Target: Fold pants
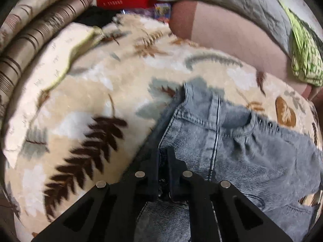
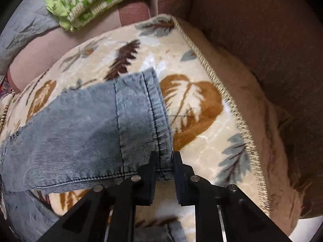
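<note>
Between the fingers of the left gripper [image 1: 163, 157] sits the waistband edge of the jeans [image 1: 232, 147], clamped tight, with the denim spreading away to the right of the fingers over a leaf-patterned blanket [image 1: 84, 92]. The right gripper [image 2: 164, 157] is closed on the hem corner of a jeans leg [image 2: 90, 129], the fabric running off to the left of its fingers. Beyond the fingertips lie a folded green cloth [image 2: 90, 2] and a brown cushion [image 2: 262, 40].
</note>
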Tool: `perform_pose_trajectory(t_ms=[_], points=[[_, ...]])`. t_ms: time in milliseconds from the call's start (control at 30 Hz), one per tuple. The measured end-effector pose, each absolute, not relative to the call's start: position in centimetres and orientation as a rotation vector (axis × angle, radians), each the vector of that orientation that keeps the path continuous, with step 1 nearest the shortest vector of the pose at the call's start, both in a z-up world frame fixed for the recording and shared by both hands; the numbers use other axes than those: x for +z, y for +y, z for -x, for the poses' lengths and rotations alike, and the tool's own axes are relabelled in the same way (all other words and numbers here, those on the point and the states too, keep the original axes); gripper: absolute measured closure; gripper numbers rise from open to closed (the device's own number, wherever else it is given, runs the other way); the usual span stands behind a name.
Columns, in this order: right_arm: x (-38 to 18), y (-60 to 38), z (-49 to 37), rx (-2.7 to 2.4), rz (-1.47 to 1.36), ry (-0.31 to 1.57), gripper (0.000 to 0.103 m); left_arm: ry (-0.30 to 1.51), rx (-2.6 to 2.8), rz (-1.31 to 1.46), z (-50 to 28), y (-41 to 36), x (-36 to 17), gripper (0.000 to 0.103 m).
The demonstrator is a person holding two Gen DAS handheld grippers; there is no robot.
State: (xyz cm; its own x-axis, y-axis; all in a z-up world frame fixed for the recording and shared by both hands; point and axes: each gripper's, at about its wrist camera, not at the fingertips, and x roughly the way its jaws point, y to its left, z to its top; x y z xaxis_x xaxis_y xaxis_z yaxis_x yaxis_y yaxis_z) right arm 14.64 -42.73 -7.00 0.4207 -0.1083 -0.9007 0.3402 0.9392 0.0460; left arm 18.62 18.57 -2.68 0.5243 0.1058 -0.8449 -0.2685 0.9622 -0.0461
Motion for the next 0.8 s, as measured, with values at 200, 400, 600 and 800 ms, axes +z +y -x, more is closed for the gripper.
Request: perform_pose_trajectory(t_ms=[200,400,600,800], points=[[-7.2,-42.3,-11.3,-0.261,-0.206,1.135,0.087,1.023,0.251,0.118,-18.9,18.2,-3.8,0.094],[-8.1,-43.3,-10.4,-0.255,-0.259,1.119,0.023,1.068,0.229,0.169,-19.1,18.9,-4.4,0.072],[-4.6,-45.0,-11.4,-0.210,-0.337,0.973,0.023,0.933,0.175,0.378,-20.3,22.0,-0.5,0.039],[-6.2,-45.3,-15.8,-0.174,-0.380,0.999,0.023,0.996,0.105,0.377,-25.1,21.4,-1.4,0.059]])
